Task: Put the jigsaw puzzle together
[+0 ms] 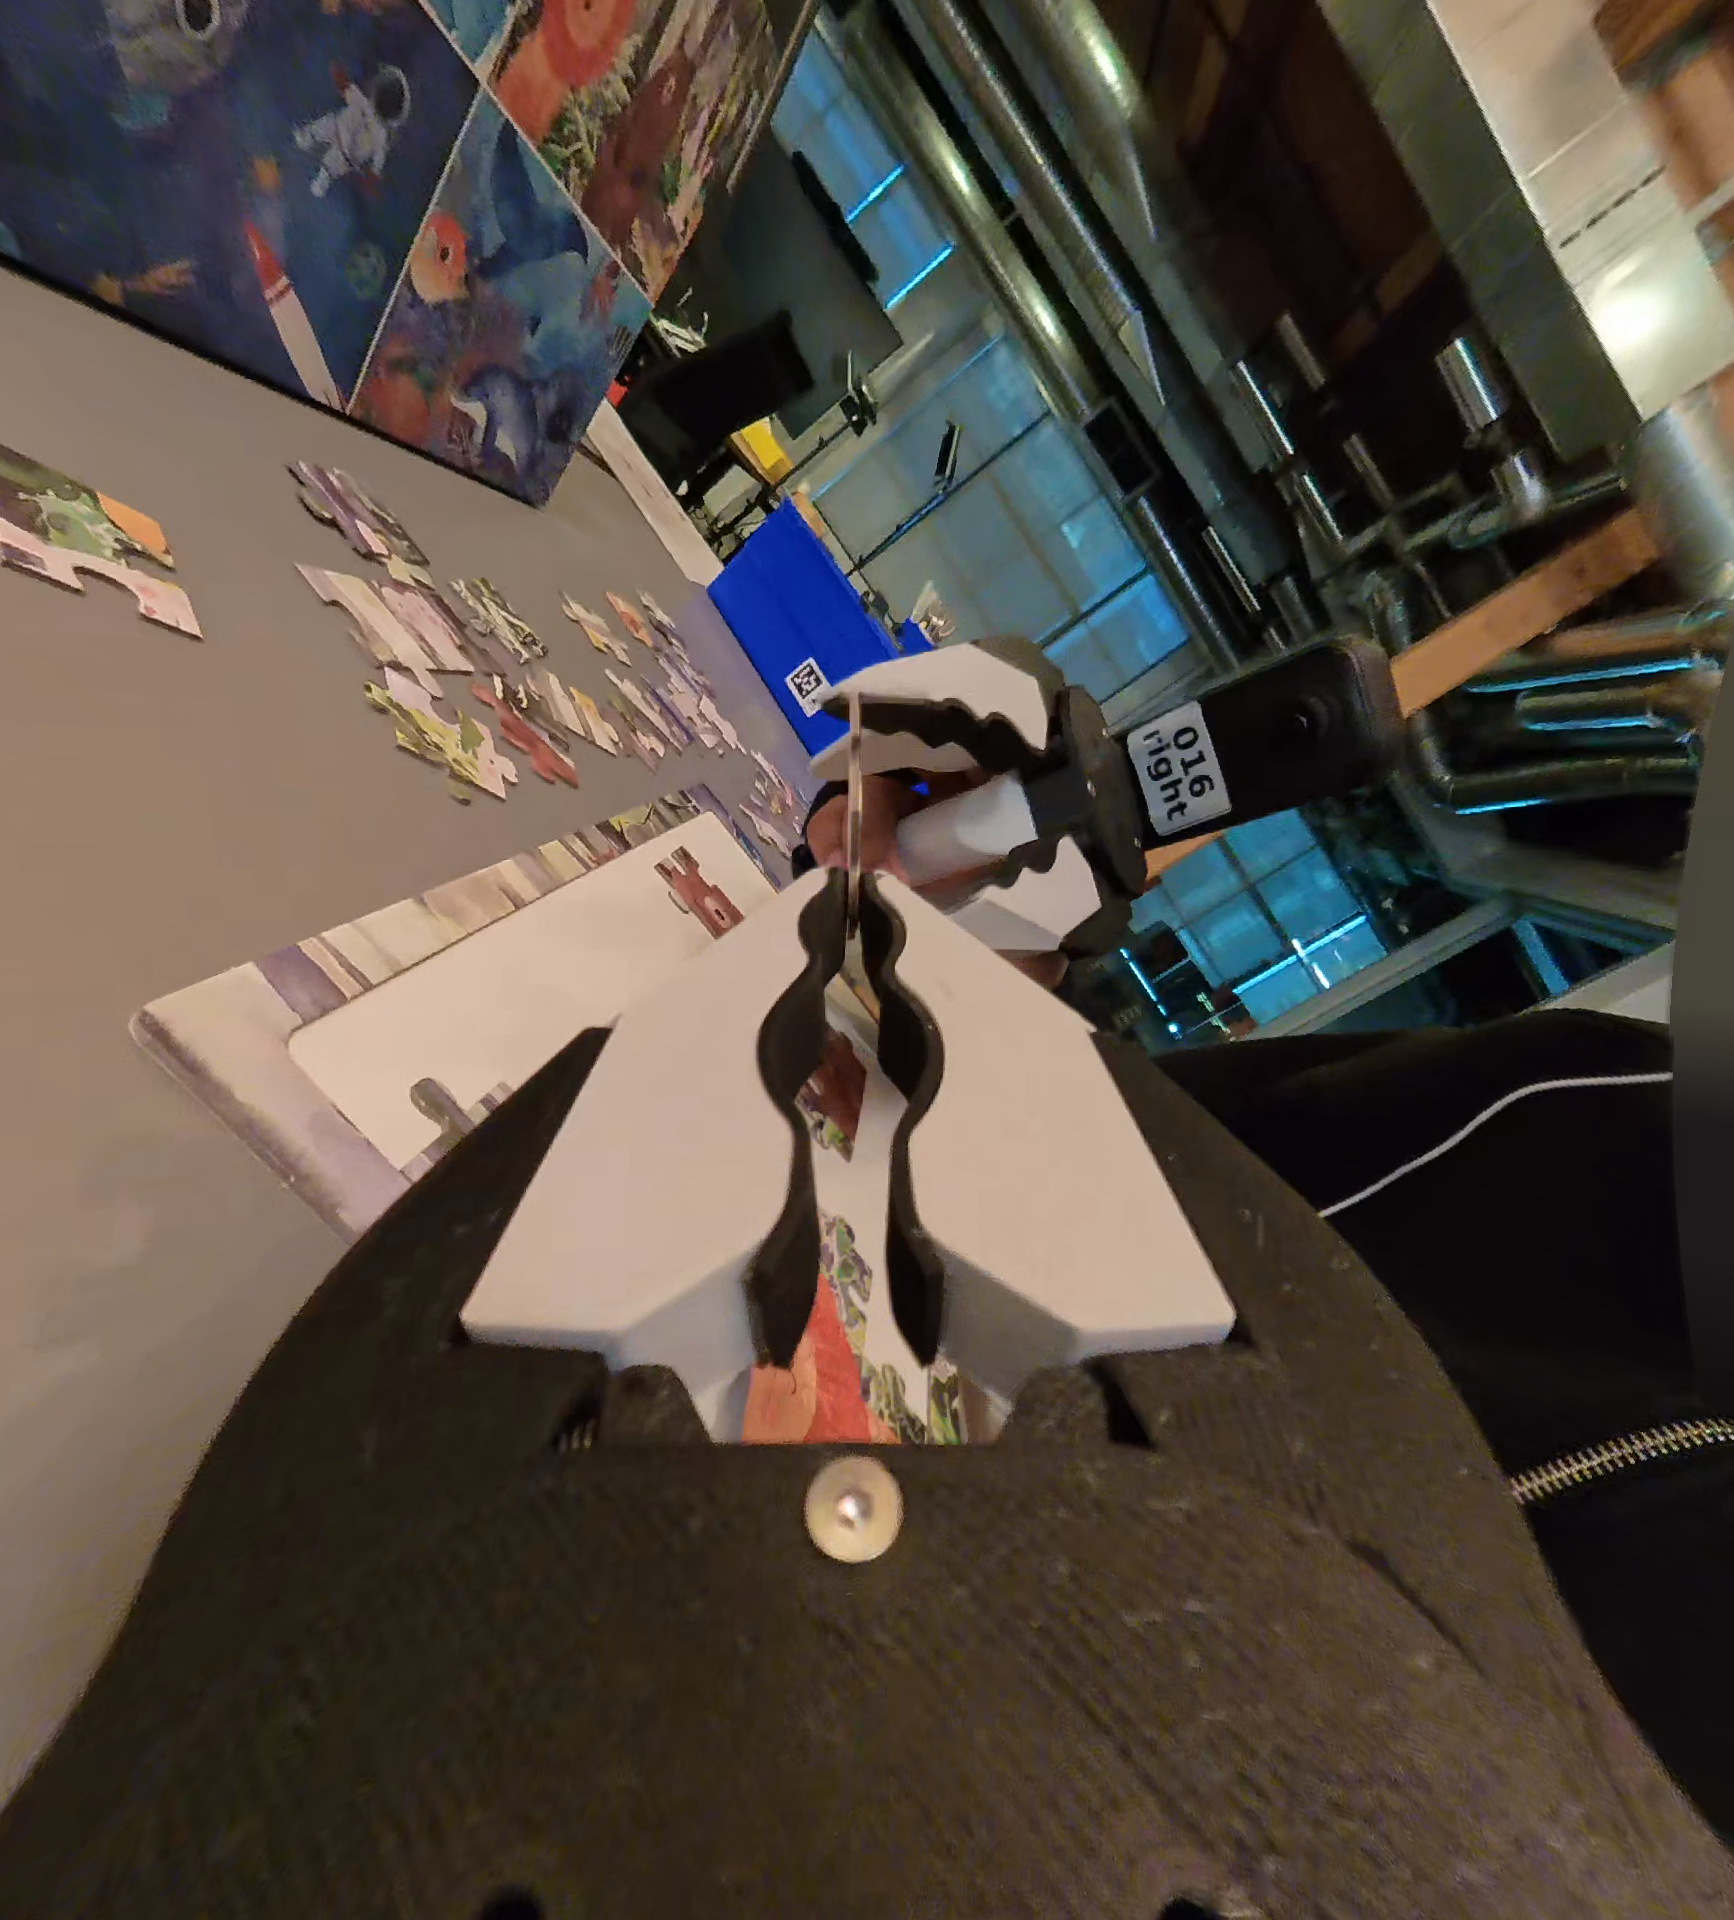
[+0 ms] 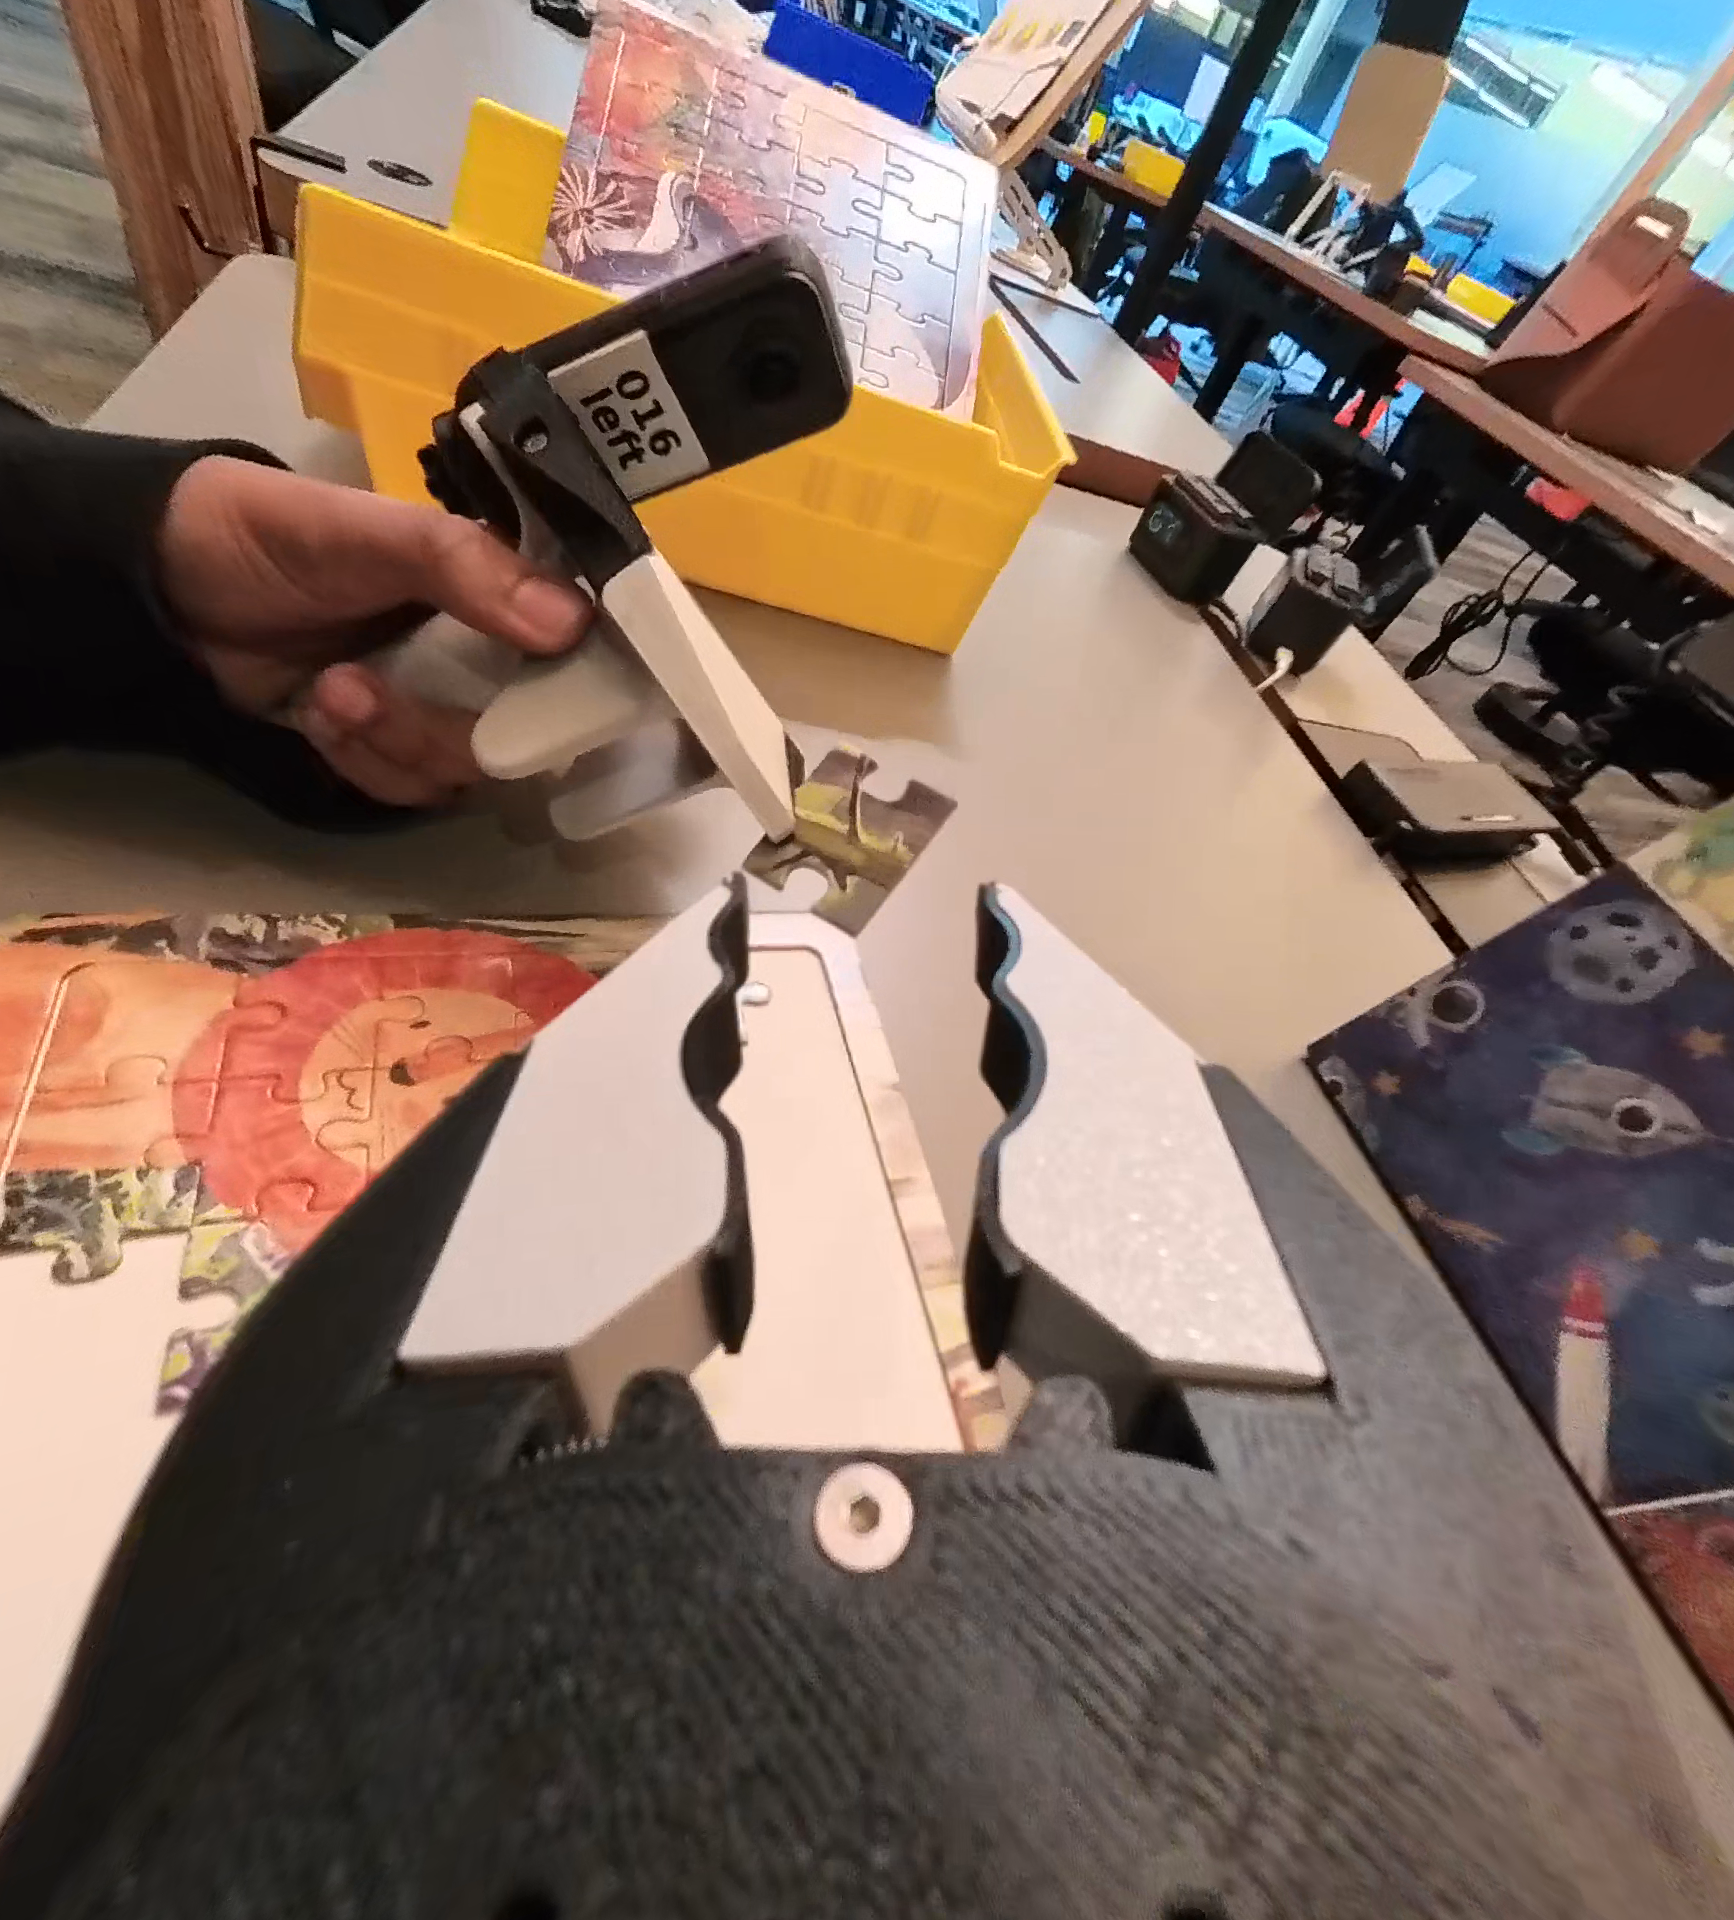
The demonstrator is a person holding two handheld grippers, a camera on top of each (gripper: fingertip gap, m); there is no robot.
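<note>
My left gripper (image 1: 847,894) is shut on a green and purple puzzle piece (image 1: 854,790), which shows edge-on here. In the right wrist view the left gripper (image 2: 785,821), held by a hand, pinches the piece (image 2: 868,831) by its near edge, just past the far corner of the puzzle tray (image 2: 842,1195). The tray (image 1: 219,1039) holds a partly built lion picture (image 2: 323,1081). My right gripper (image 2: 858,914) is open and empty, its tips just short of the piece. It also shows in the left wrist view (image 1: 878,800), with its jaws either side of the piece.
Several loose pieces (image 1: 489,675) and a small joined cluster (image 1: 84,530) lie on the grey table. A yellow bin (image 2: 738,499) with a puzzle board stands behind the left gripper. A space-themed puzzle board (image 2: 1621,1143) lies to the right. Chargers and cables (image 2: 1258,561) sit at the table's far edge. Left and right tips are no more than a few centimetres apart.
</note>
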